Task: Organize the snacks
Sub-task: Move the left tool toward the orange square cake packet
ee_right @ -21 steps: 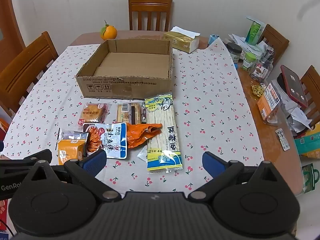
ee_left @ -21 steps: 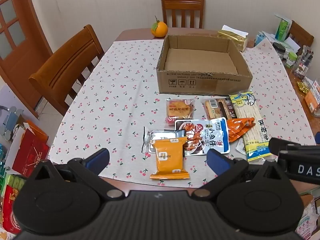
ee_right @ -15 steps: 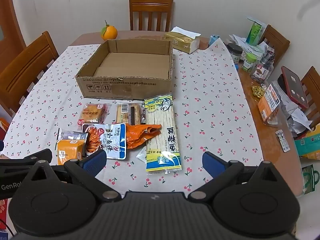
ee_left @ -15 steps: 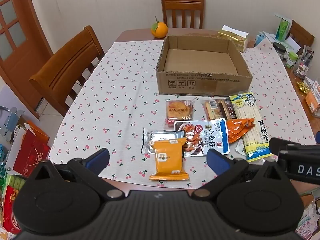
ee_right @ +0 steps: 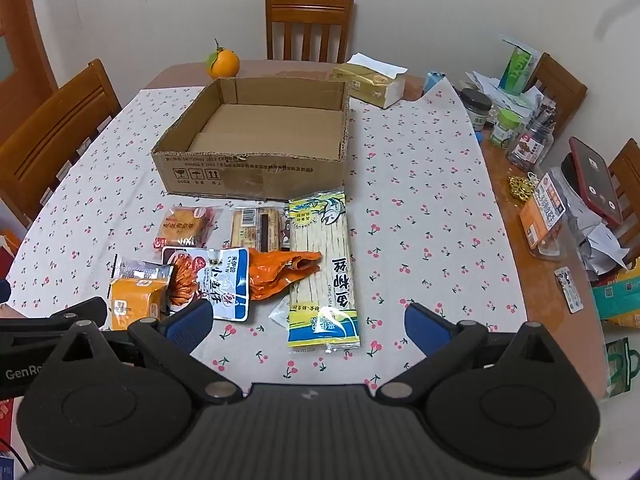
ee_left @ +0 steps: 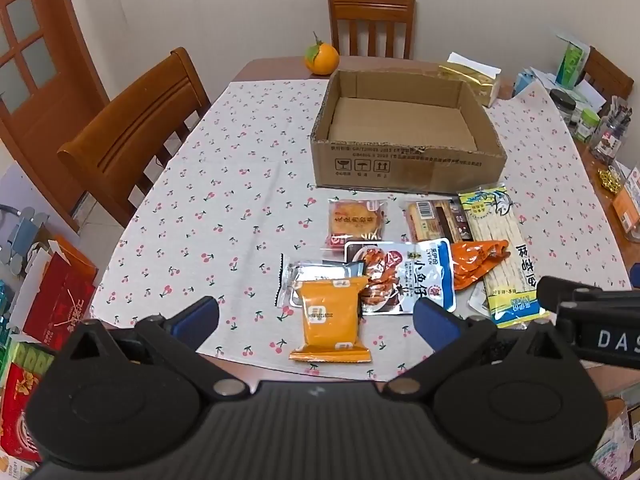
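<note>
An empty cardboard box (ee_left: pixel 408 168) (ee_right: pixel 248 176) stands mid-table. In front of it lie several snack packs: an orange pack (ee_left: pixel 330 322) (ee_right: pixel 134 306) nearest the table edge on a silver pack (ee_left: pixel 316 274), a blue-white fish pack (ee_left: pixel 400 276) (ee_right: pixel 216 280), an orange wrapper (ee_left: pixel 476 262) (ee_right: pixel 280 270), a long yellow pack (ee_left: pixel 502 250) (ee_right: pixel 322 268), a round cake pack (ee_left: pixel 354 222) (ee_right: pixel 186 226), and a brown bar pack (ee_left: pixel 434 220) (ee_right: pixel 258 228). My left gripper (ee_left: pixel 316 320) is open and empty, above the orange pack. My right gripper (ee_right: pixel 308 324) is open and empty, over the long yellow pack's near end.
An orange fruit (ee_left: pixel 321 57) and a tissue box (ee_left: pixel 472 80) sit behind the box. Jars and clutter (ee_right: pixel 520 136) crowd the table's right edge. Wooden chairs (ee_left: pixel 132 136) stand at the left and far sides. Boxes (ee_left: pixel 44 312) lie on the floor at left.
Both grippers have edged slightly forward toward the snacks. Nothing on the table has moved.
</note>
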### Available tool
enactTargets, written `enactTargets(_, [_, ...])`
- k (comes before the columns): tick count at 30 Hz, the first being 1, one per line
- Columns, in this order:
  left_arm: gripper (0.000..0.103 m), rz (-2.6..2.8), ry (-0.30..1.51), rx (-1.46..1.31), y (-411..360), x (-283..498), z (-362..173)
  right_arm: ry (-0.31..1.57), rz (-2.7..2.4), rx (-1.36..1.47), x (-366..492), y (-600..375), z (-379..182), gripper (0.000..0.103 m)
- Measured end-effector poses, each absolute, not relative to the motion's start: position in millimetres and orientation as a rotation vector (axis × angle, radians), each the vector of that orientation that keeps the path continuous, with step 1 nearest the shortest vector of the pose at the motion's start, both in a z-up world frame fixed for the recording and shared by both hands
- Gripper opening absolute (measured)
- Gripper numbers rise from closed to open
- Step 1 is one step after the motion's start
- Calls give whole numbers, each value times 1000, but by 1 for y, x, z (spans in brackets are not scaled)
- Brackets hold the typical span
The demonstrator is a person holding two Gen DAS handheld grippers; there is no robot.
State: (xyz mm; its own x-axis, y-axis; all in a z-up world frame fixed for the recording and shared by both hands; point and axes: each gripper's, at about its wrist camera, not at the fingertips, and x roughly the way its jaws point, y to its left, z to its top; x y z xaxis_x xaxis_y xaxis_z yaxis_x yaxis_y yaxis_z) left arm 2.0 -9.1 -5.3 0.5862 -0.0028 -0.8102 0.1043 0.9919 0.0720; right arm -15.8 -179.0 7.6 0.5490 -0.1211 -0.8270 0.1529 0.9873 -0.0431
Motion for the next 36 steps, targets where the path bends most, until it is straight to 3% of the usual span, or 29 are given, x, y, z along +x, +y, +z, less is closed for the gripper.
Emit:
enactTargets(25, [102, -62, 848, 68, -20, -5, -22, 907, -13, 9, -10, -196, -5, 103])
enactTargets(36, [102, -24, 844, 114, -13, -5, -57, 902, -5, -15, -6, -204, -30, 103])
